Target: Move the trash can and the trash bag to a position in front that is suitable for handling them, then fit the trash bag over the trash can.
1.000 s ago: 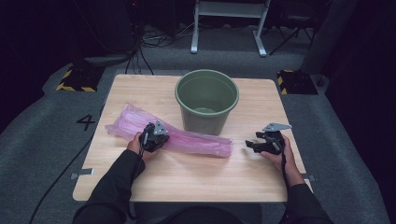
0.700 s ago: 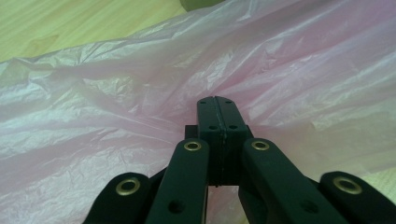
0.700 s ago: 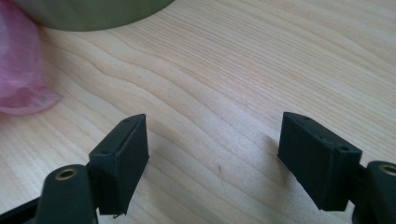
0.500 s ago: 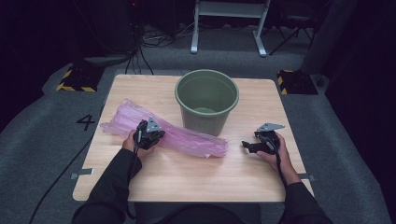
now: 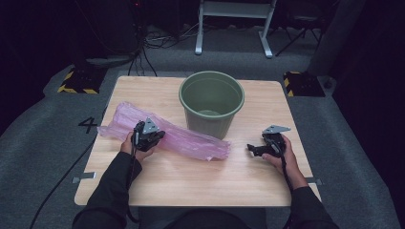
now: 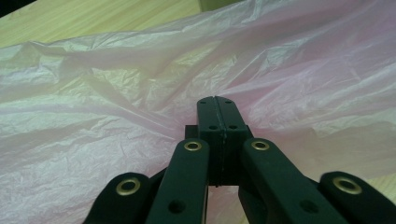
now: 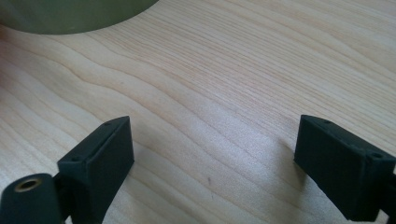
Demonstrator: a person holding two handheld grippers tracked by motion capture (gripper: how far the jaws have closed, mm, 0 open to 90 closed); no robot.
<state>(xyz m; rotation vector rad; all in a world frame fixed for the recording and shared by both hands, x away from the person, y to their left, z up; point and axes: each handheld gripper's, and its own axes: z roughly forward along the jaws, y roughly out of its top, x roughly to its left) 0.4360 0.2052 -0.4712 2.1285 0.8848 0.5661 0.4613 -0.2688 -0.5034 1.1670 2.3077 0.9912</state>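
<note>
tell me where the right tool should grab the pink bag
Its crumpled end nearest the right tool, coming in level from the right: the pink plastic bag lies flat, and bunched folds there offer something to pinch.

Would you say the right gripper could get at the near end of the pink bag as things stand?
Probably yes. The right gripper is open with nothing between its jaws, and bare table lies between it and the pink bag; the green bucket stands farther back.
</note>
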